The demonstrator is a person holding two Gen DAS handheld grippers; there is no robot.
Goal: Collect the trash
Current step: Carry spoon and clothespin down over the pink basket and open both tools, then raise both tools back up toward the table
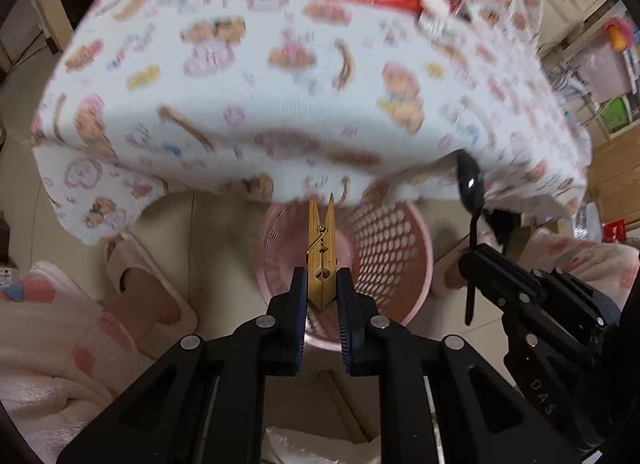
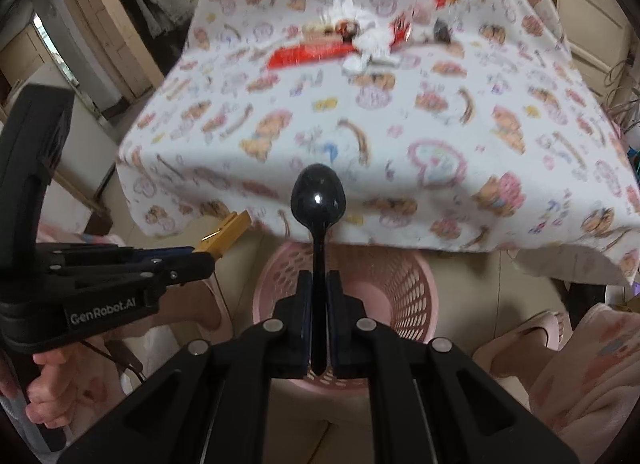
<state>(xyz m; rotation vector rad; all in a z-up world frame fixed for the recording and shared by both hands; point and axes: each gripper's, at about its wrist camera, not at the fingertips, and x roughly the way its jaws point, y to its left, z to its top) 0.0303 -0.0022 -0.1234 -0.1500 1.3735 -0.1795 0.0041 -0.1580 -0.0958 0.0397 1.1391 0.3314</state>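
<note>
My left gripper (image 1: 322, 284) is shut on a wooden clothespin (image 1: 321, 248) and holds it above a pink perforated basket (image 1: 392, 248) on the floor. My right gripper (image 2: 318, 284) is shut on a black plastic spoon (image 2: 318, 200), bowl pointing forward, over the same basket (image 2: 400, 288). The right gripper (image 1: 480, 264) with the spoon shows at the right in the left wrist view. The left gripper (image 2: 200, 260) with the clothespin (image 2: 228, 232) shows at the left in the right wrist view. More trash lies on the table: a red wrapper (image 2: 308, 54) and crumpled white paper (image 2: 368, 44).
A table under a white cartoon-print cloth (image 2: 400, 136) overhangs the basket's far side. Pink slippers (image 1: 140, 284) and feet stand on the tiled floor either side of the basket. Shelves and boxes (image 1: 612, 112) stand at the right.
</note>
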